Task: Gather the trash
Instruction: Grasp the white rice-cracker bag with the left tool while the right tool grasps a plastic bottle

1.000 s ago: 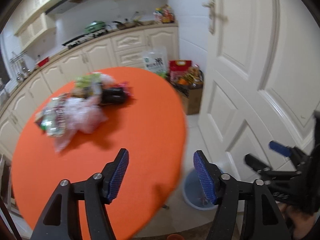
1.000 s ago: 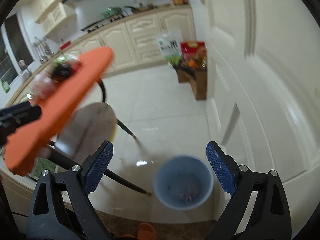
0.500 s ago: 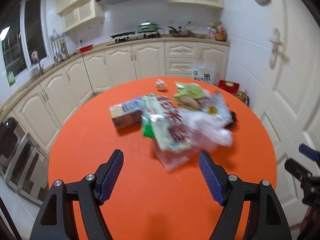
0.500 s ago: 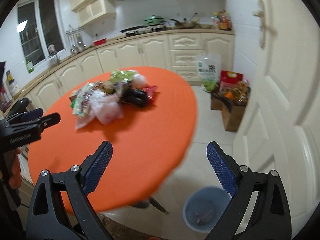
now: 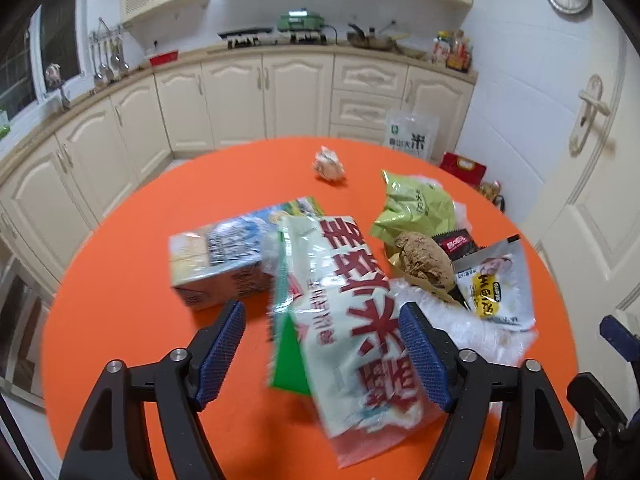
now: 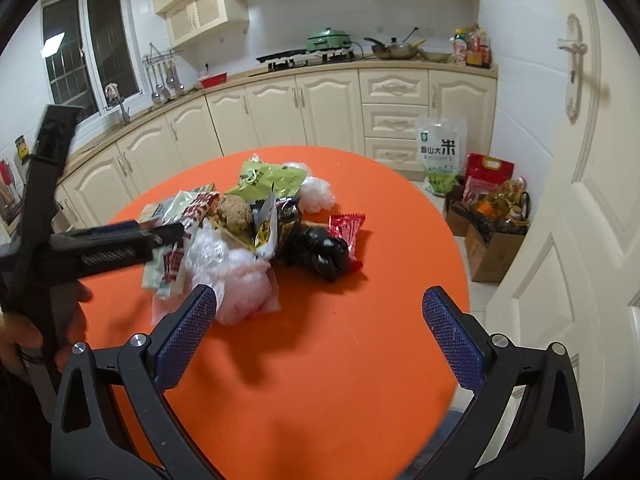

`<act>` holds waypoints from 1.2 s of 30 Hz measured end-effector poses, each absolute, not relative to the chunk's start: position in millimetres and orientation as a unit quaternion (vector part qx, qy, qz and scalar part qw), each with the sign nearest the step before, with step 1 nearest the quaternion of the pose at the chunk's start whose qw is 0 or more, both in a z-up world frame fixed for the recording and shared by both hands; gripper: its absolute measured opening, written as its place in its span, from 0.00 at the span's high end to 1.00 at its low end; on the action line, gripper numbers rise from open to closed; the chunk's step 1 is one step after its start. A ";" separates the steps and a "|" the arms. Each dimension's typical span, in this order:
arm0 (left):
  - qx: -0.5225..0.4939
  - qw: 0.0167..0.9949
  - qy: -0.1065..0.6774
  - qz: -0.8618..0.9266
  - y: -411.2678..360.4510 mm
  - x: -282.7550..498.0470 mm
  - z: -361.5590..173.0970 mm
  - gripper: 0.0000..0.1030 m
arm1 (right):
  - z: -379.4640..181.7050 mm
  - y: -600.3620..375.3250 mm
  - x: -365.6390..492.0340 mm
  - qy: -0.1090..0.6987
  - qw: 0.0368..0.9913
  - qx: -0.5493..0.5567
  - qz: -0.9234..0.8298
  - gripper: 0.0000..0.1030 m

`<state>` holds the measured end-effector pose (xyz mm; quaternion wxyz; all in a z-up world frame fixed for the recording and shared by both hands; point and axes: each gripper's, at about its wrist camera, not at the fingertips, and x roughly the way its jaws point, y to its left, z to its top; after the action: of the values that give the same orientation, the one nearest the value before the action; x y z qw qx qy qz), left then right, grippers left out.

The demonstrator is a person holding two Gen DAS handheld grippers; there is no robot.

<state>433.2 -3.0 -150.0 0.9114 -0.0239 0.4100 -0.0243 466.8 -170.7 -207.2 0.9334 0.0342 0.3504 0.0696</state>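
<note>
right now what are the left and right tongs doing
left tongs: open, just widening, rice bag between them, not pinched.
right tongs: open, just widening, empty.

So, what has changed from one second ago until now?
Both views swung from the bin and door to the table. The left tool now hangs over the big white wrapper, the right tool over bare table near the trash pile. Both tools' jaws have just been opening; neither grips anything. The trash itself lies as before.
</note>
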 end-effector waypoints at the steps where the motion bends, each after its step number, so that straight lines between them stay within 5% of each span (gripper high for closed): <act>1: -0.024 0.909 0.415 -0.021 -3.4 442.1 -153.8 0.21 | -207.1 -169.1 469.4 0.348 0.934 0.032 0.068 0.00; 3: -0.025 0.907 0.419 -0.024 -3.5 453.2 -157.9 0.23 | -206.2 -165.2 474.5 0.349 0.934 0.027 0.067 0.00; 5: -0.027 0.908 0.417 -0.036 -3.0 458.1 -159.1 0.35 | -206.7 -162.1 478.8 0.351 0.933 0.027 0.070 0.00; 22: -0.006 0.925 0.379 0.024 75.5 342.3 -134.1 0.36 | -197.2 -63.4 499.6 0.334 0.929 -0.102 0.121 0.02; 24: -0.010 0.924 0.382 0.018 77.0 336.5 -134.4 0.36 | -206.6 -51.5 507.6 0.348 0.921 -0.120 0.126 0.14; 28: -0.012 0.924 0.382 0.009 77.0 325.0 -131.2 0.36 | -228.9 -45.4 519.5 0.388 0.903 -0.128 0.134 0.64; 31: -0.011 0.925 0.380 0.000 77.9 312.8 -123.7 0.36 | -229.5 -53.2 514.9 0.379 0.908 -0.117 0.135 0.75; 36: -0.012 0.929 0.369 -0.013 69.8 294.7 -107.6 0.36 | -209.4 -86.8 492.8 0.359 0.918 -0.043 0.161 0.75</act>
<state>294.7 69.8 -107.6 0.9291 -0.0120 0.3694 -0.0126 492.8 -86.8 -209.4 0.9183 -0.0427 0.3592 0.1608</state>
